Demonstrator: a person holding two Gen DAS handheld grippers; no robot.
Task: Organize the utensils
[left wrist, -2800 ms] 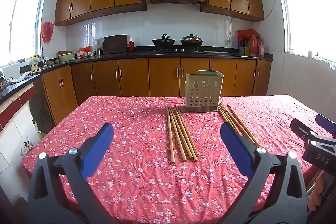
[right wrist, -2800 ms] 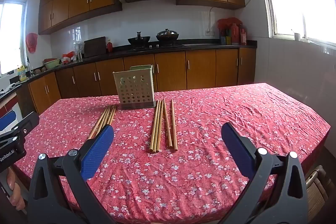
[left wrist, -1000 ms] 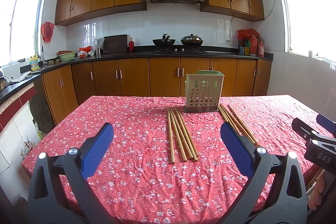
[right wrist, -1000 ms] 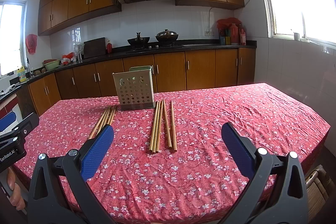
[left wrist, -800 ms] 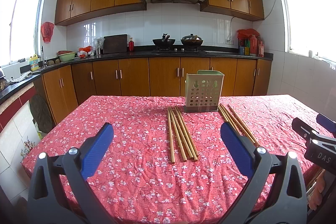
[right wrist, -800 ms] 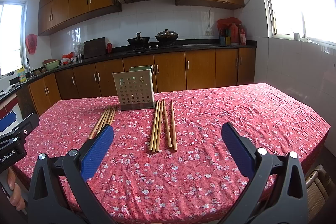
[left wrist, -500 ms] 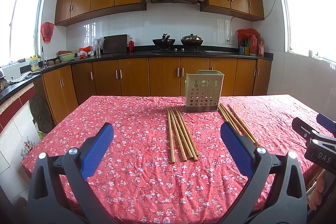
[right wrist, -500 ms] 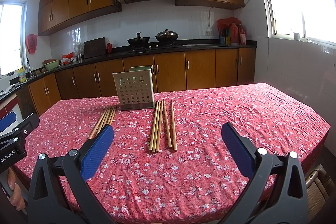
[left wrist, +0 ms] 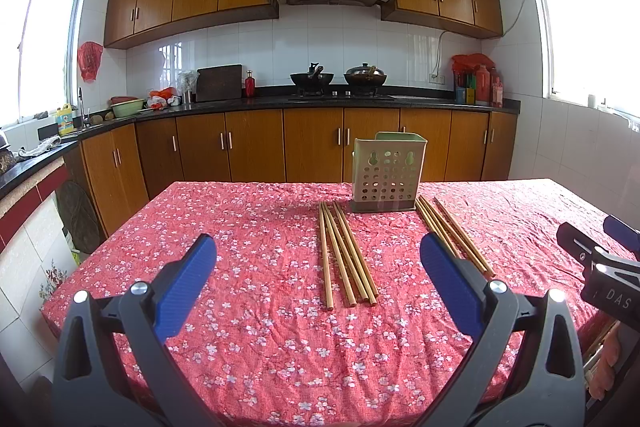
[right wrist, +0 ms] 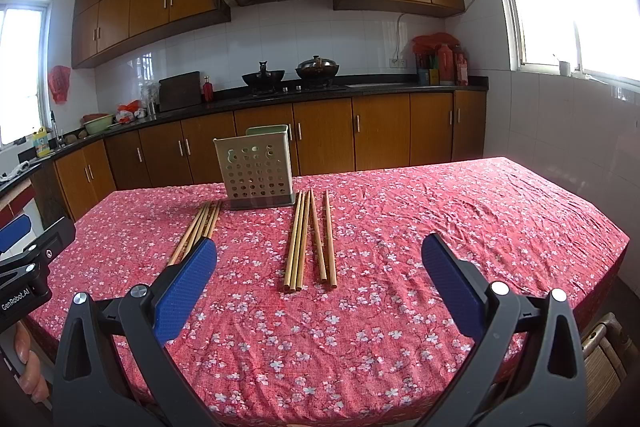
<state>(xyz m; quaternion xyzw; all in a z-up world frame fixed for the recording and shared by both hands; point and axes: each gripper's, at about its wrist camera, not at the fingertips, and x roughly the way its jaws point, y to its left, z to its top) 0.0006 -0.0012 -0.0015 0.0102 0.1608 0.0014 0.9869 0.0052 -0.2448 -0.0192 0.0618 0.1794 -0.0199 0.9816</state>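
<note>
A pale green perforated utensil holder [left wrist: 387, 171] [right wrist: 256, 170] stands upright near the far side of the table. Two bundles of wooden chopsticks lie flat in front of it: the left bundle [left wrist: 344, 253] [right wrist: 198, 229] and the right bundle [left wrist: 452, 233] [right wrist: 311, 241]. My left gripper [left wrist: 318, 269] hovers above the near table edge, open and empty, short of the left bundle. My right gripper [right wrist: 319, 269] is likewise open and empty, short of the right bundle. Each gripper shows at the edge of the other's view.
The table wears a red floral cloth [left wrist: 248, 227] [right wrist: 440, 219]. Behind it run wooden kitchen cabinets [left wrist: 312, 147] and a dark counter with two woks [left wrist: 338, 79]. A hand [left wrist: 604, 363] holds the right gripper at the table's right edge. A woven stool [right wrist: 604, 347] sits low at right.
</note>
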